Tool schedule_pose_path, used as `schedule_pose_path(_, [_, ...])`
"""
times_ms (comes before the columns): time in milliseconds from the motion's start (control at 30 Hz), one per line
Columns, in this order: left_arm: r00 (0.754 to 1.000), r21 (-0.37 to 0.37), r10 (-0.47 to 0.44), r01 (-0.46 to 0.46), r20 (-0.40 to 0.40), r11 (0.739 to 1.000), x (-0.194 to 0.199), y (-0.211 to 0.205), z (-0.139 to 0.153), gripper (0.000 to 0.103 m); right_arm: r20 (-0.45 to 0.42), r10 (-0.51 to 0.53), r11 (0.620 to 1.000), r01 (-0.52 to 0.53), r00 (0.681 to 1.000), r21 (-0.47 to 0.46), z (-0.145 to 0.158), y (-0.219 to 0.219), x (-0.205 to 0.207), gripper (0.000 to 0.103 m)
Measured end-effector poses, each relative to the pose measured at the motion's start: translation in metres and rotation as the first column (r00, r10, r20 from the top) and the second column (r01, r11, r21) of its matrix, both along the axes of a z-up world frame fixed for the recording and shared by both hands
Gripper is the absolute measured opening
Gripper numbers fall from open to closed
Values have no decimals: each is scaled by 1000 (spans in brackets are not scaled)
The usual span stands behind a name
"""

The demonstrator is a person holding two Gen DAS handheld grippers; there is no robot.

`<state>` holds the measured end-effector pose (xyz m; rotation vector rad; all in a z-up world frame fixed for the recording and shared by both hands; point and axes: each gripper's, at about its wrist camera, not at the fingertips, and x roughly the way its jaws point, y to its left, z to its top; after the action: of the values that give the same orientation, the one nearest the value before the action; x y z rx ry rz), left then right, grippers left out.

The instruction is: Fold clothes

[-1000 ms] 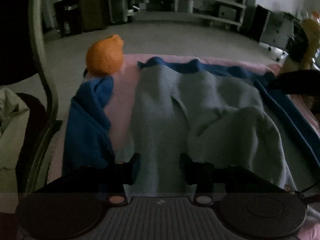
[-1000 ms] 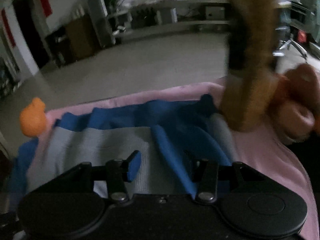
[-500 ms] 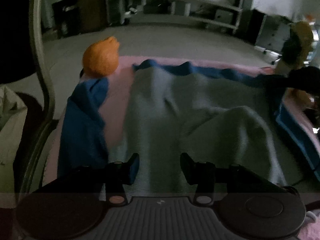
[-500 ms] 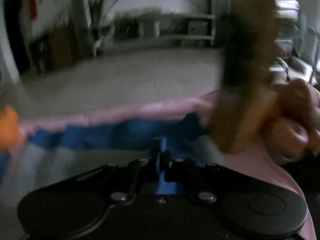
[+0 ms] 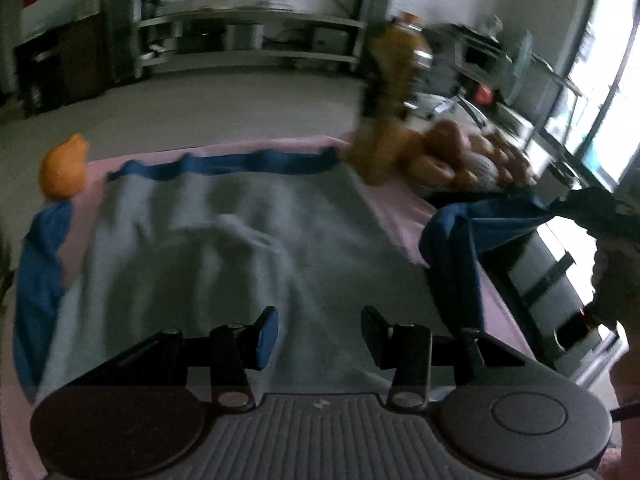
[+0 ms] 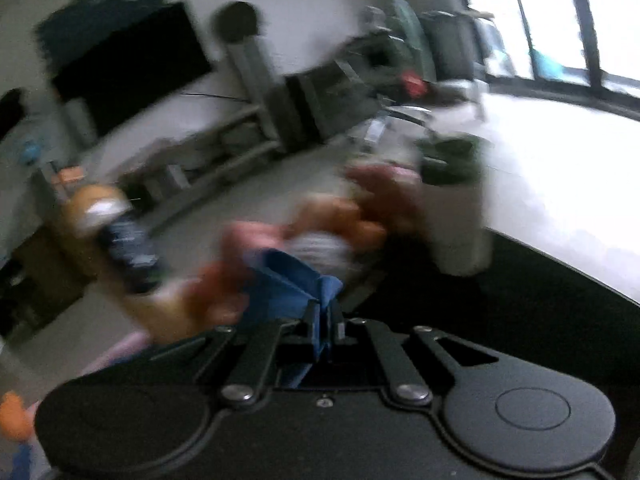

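A grey sweater [image 5: 224,248] with blue sleeves and collar lies spread on a pink cover [image 5: 392,204]. My left gripper [image 5: 319,334] hovers open over the sweater's near hem, nothing between its fingers. My right gripper [image 6: 323,322] is shut on the blue right sleeve [image 6: 294,286]. In the left wrist view that sleeve [image 5: 472,236] is stretched up and off to the right of the sweater, its end in the right gripper [image 5: 560,205] at the frame's edge. The other blue sleeve [image 5: 40,264] lies along the left side.
An orange plush toy [image 5: 64,168] sits at the far left corner of the cover. Brown plush toys [image 5: 436,152] lie at the far right corner, blurred in the right wrist view. Shelving [image 5: 248,40] lines the far wall. A bright window [image 6: 560,32] is at right.
My right gripper shut on the blue sleeve, then swung right and up, pulling it out from the sweater. My left gripper moved right and rose, staying open.
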<state>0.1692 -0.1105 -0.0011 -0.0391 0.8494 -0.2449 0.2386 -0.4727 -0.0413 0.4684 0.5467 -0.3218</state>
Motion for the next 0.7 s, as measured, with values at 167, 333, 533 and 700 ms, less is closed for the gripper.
schedule_pose_path(167, [996, 27, -56, 57, -63, 998, -2, -49, -20, 45, -114, -162, 985, 153, 980, -83, -32, -57, 4, 3])
schedule_pose_path(333, [988, 39, -103, 108, -119, 993, -5, -75, -39, 45, -31, -210, 961, 200, 977, -192, -32, -73, -3, 3])
schedule_pose_path(533, [978, 50, -125, 135, -164, 990, -11, -85, -55, 45, -57, -192, 944, 168, 980, -283, -34, -68, 3, 28])
schedule_pose_path(700, [977, 59, -107, 119, -183, 991, -14, -81, -62, 45, -137, -181, 959, 144, 974, -243, -38, -70, 7, 44])
